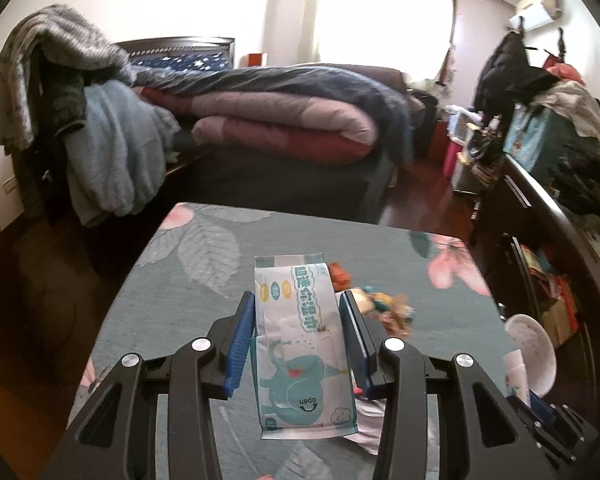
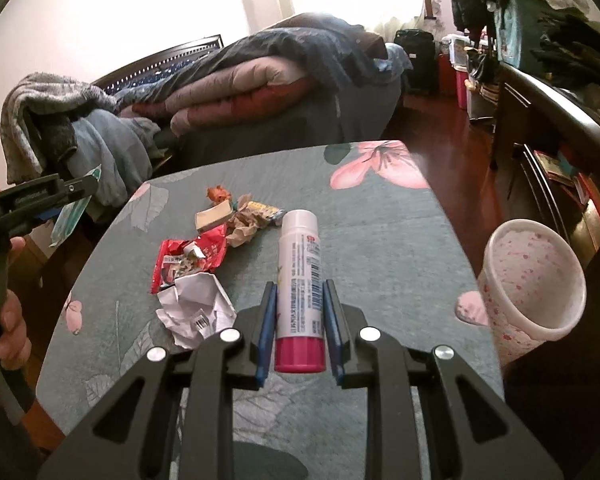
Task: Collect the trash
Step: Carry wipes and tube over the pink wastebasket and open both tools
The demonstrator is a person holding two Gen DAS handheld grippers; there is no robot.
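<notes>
Carrying step: left gripper [image 1: 298, 336] fingers clamped on wipes pack [image 1: 300, 344], right gripper [image 2: 299, 332] clamped on tube [image 2: 300, 280]. Next, probably: dropping both into bin [image 2: 532, 280], wrappers [image 2: 192, 260] left on surface [image 2: 380, 240].

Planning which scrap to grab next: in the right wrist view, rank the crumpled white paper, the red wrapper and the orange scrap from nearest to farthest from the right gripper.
1. Crumpled white paper: nearest, just left of the right gripper.
2. Red wrapper: behind the paper, further left.
3. Orange scrap: farthest, at the back of the pile.
</notes>
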